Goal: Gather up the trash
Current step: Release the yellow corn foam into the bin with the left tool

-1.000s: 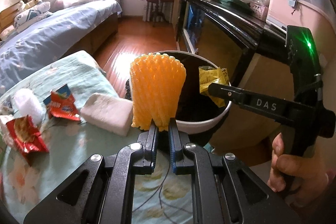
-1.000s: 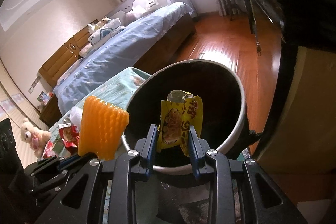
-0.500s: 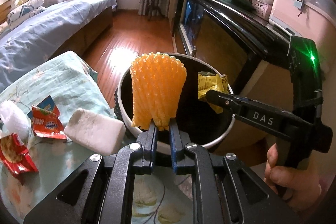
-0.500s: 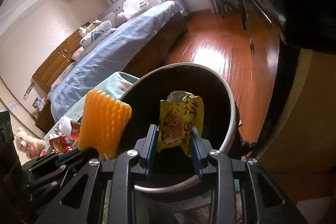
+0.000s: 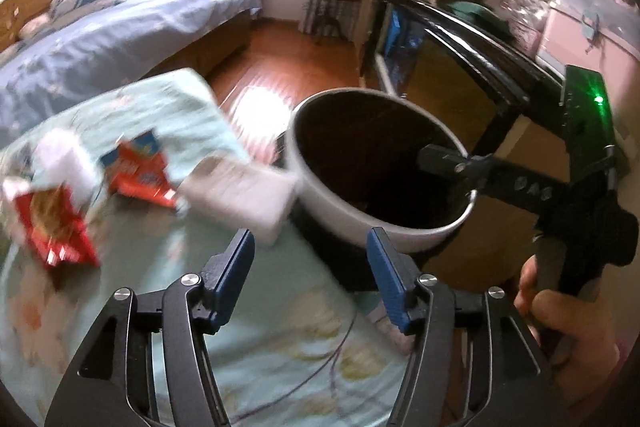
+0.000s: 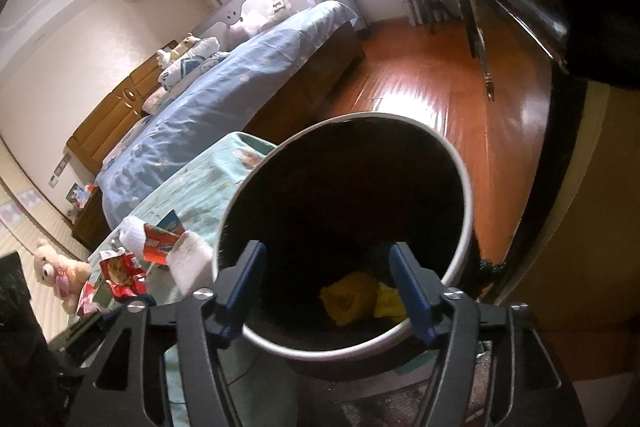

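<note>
Left gripper (image 5: 310,269): jaws opening, nothing held between them.
Right gripper (image 6: 328,287): jaws opening, empty, above the bin.
Round white-rimmed black bin (image 6: 466,195): yellow crumpled wrapper (image 6: 352,297) seen at lower centre.
Left over: red snack wrappers (image 5: 140,173) and white foam block (image 5: 244,193) on the table, left of frame.

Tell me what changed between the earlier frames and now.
Both grippers let go: the left gripper dropped its orange foam net, the right gripper its yellow wrapper, now lying in the bin. Both jaws are opening, empty. The red wrappers and white foam block stayed on the table.
</note>
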